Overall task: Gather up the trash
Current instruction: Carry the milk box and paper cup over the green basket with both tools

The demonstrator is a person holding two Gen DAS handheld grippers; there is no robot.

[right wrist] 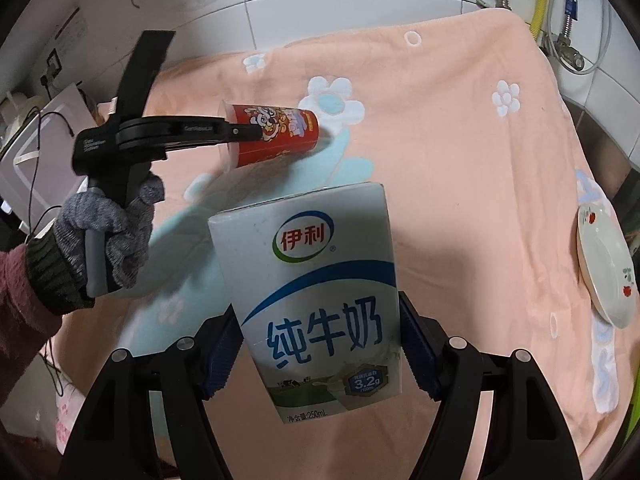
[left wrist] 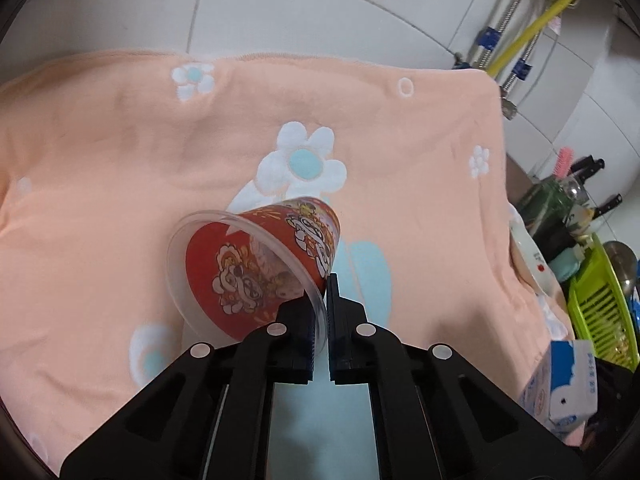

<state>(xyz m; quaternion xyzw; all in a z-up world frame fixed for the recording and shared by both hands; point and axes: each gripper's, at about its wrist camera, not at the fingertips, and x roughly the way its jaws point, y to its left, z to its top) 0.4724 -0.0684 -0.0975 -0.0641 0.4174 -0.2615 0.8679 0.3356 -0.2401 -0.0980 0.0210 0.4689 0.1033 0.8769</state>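
Observation:
A clear plastic cup with a red cartoon print [left wrist: 260, 264] is tipped on its side over the peach flowered cloth [left wrist: 120, 160]. My left gripper [left wrist: 322, 300] is shut on the cup's thin clear rim. The right wrist view shows that cup [right wrist: 280, 132] pointing base-right, with the left gripper [right wrist: 244, 132] held by a grey-gloved hand [right wrist: 116, 224]. My right gripper [right wrist: 320, 356] is shut on a white and blue milk carton [right wrist: 316, 288], pads pressed on both sides, held above the cloth [right wrist: 460, 200]. The carton [left wrist: 560, 384] also shows at the lower right of the left wrist view.
A white plate with red flowers [right wrist: 604, 264] lies at the cloth's right edge. Beyond it stand a green dish rack [left wrist: 596, 308] and knives [left wrist: 592, 168]. A yellow hose [left wrist: 536, 20] and metal pipes run up the tiled wall. A white device with cables [right wrist: 40, 152] sits at far left.

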